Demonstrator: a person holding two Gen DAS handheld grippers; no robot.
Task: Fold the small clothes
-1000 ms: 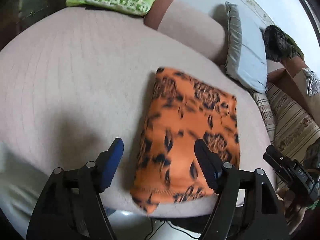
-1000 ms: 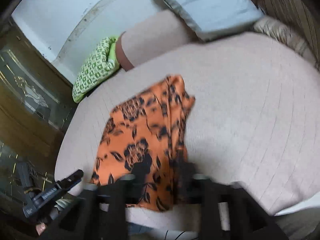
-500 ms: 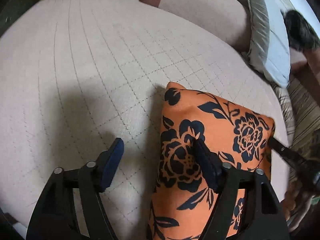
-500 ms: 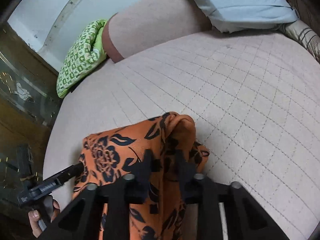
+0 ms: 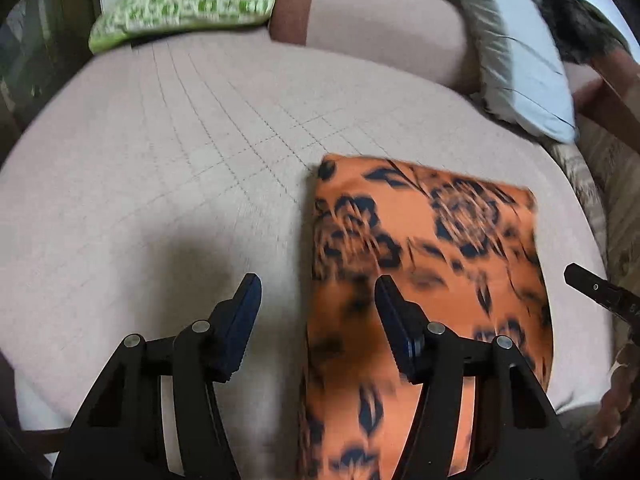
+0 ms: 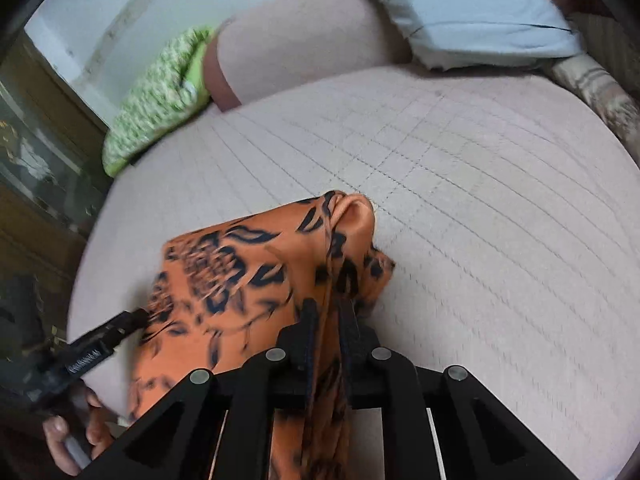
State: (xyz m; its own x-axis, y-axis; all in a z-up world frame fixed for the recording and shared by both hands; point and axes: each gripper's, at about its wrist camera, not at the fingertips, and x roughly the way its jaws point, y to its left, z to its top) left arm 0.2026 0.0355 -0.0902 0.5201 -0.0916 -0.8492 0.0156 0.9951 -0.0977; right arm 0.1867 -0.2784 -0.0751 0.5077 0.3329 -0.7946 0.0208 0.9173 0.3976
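Since a second ago the right gripper (image 6: 326,312) has closed its jaws on a raised fold of the orange flowered cloth (image 5: 420,248), which has swung round in both views. The left gripper (image 5: 316,312) has its jaws closing, still apart, over the cloth's left edge, pinching nothing. Only the right wrist view shows the lifted fold and a hand (image 6: 76,436). The cloth lies on a pale quilted bed (image 5: 180,168), with a green pillow (image 5: 188,4) and a blue-grey pillow (image 6: 472,4) behind.
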